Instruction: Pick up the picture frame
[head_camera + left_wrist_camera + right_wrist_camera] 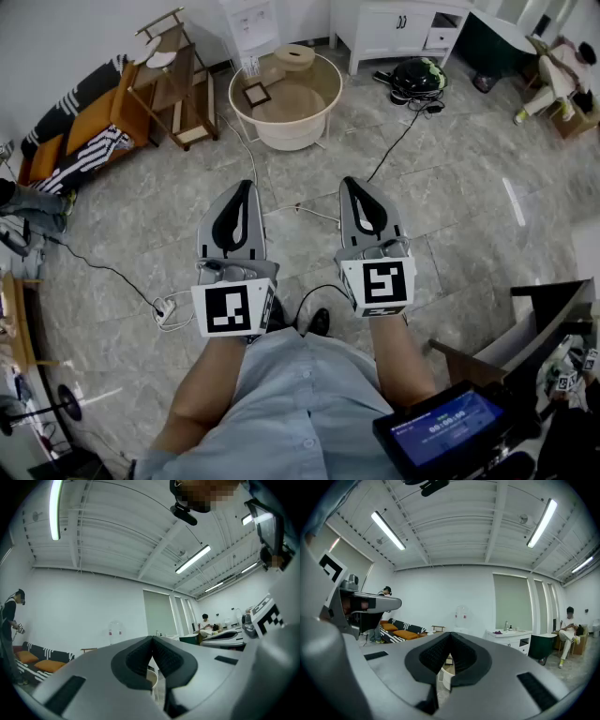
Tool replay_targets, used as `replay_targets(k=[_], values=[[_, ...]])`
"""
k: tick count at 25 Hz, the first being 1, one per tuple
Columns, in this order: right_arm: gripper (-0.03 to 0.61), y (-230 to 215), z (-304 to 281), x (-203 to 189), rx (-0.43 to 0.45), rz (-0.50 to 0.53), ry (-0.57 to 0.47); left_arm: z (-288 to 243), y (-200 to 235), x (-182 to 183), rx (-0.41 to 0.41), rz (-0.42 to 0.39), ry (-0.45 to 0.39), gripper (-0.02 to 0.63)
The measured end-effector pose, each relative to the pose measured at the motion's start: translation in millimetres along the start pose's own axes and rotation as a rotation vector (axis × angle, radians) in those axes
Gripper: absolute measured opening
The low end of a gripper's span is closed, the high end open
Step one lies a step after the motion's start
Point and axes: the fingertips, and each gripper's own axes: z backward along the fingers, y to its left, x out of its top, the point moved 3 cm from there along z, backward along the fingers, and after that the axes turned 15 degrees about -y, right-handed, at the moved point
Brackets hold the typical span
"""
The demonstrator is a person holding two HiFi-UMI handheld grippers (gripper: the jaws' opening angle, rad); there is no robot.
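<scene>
The picture frame (255, 94), small and square with a dark rim, lies flat on the round cream table (314, 131) far ahead across the floor. Both grippers are held low in front of the person, well short of that table and pointing toward it. The left gripper (246, 185) is shut with nothing between its black pads. Beside it, the right gripper (351, 181) is also shut and empty. In the left gripper view the left gripper (152, 638) has its jaws meeting at the tip. The right gripper (450, 633) looks the same in its own view, with the table's pale rim (446, 680) showing below.
A round wooden piece (293, 56) sits on the table beside the frame. A wooden rack (173, 80) and a striped sofa (80, 127) stand left, a white cabinet (398, 28) behind. Cables (251, 159) and a power strip (167, 309) lie on the floor. A dark chair (534, 328) is at the right.
</scene>
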Motion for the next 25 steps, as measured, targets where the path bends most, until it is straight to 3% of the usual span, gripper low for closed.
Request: replay_targets(k=[9, 14, 20, 25], values=[[0.012, -7, -1, -9, 0.022, -0.021, 0.009, -1, -7, -11, 0.022, 0.028, 0.025, 0.011], [0.014, -9, -20, -27, 0.006, -0.059, 0.025, -5, 12, -31, 0.035, 0.01, 0.067, 0.011], [0.014, 5, -72, -62, 0.008, -0.068, 0.053, -17, 66, -74, 0.082, 0.033, 0.098, 0.011], [0.014, 24, -156, -82, 0.03, -0.04, 0.059, -60, 133, -110, 0.107, 0.059, 0.086, 0.011]])
